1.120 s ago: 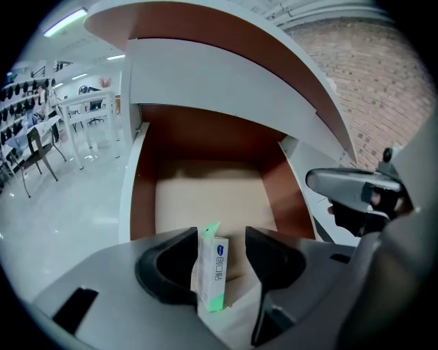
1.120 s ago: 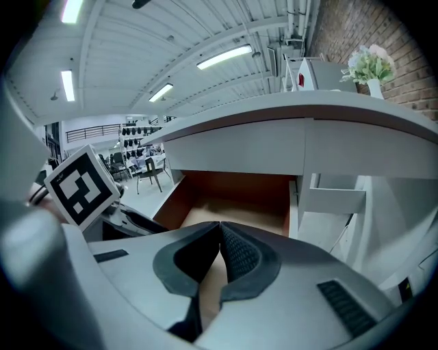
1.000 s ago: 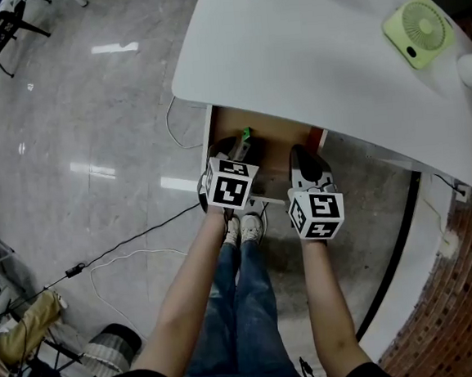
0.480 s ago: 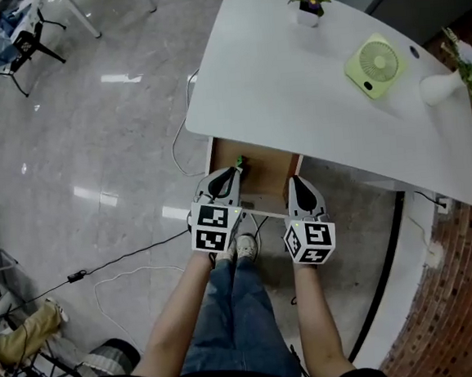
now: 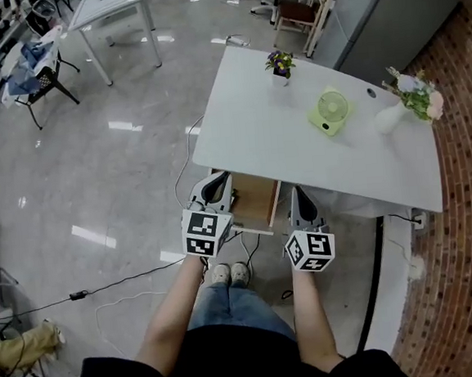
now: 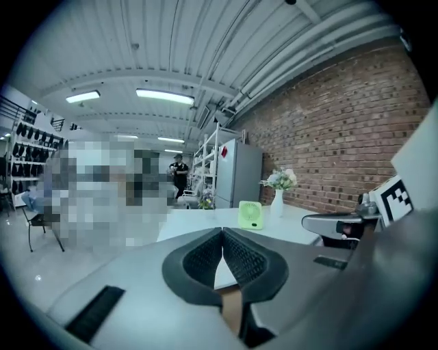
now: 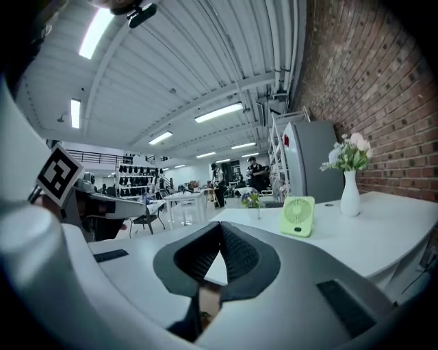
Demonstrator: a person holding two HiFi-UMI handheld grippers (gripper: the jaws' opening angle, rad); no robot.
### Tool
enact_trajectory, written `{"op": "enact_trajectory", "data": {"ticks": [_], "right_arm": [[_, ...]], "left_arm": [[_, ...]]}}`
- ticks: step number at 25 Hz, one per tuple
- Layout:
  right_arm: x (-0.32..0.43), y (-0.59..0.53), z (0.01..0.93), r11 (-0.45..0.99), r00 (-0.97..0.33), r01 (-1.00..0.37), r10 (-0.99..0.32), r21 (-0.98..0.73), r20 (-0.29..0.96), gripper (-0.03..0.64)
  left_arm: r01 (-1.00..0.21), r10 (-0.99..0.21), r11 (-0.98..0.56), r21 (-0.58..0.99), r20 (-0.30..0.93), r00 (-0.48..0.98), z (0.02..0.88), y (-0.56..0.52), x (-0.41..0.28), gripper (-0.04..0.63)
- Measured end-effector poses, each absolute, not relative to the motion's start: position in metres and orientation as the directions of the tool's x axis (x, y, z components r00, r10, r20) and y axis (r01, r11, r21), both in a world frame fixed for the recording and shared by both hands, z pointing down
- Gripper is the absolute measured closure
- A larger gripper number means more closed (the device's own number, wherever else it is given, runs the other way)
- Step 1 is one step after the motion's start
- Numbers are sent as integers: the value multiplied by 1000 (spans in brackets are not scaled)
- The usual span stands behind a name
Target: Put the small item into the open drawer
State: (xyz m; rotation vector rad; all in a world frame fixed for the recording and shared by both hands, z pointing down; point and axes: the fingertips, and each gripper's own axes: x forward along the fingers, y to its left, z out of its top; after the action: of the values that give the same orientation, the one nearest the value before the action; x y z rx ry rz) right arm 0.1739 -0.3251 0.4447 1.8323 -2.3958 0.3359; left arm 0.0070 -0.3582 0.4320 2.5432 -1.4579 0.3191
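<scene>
Though drawer (image 5: 255,200) stands open, interior indistinct

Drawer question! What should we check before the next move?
1. Drawer open under the table: ok.
2. Small item lying inside the drawer: cannot tell, nothing can be made out in it from the head view.
3. Left hand-held gripper jaws together, nothing between them: ok.
4. Right hand-held gripper jaws together, nothing between them: ok.
5. Fan on the tabletop, away from the drawer: ok.
</scene>
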Motion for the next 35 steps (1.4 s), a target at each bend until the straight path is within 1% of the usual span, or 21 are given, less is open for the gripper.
{"op": "enact_trajectory", "data": {"ticks": [6,14,35], "right_arm": [[186,-310,387,254,-259,-966,-958,-56,125,615],[194,-308,362,242,-244,-970,-968,-32,65,615],[194,-317,364,213,-215,-977,-973,-32,80,617]], "left_arm": [[-862,-848,-506,7,177,499,374,-342,11,572],[-872,-868,-489,-11,105,486,350,-334,5,572],[-863,-855,-504,-3,142,499,368,-343,2,572]]}}
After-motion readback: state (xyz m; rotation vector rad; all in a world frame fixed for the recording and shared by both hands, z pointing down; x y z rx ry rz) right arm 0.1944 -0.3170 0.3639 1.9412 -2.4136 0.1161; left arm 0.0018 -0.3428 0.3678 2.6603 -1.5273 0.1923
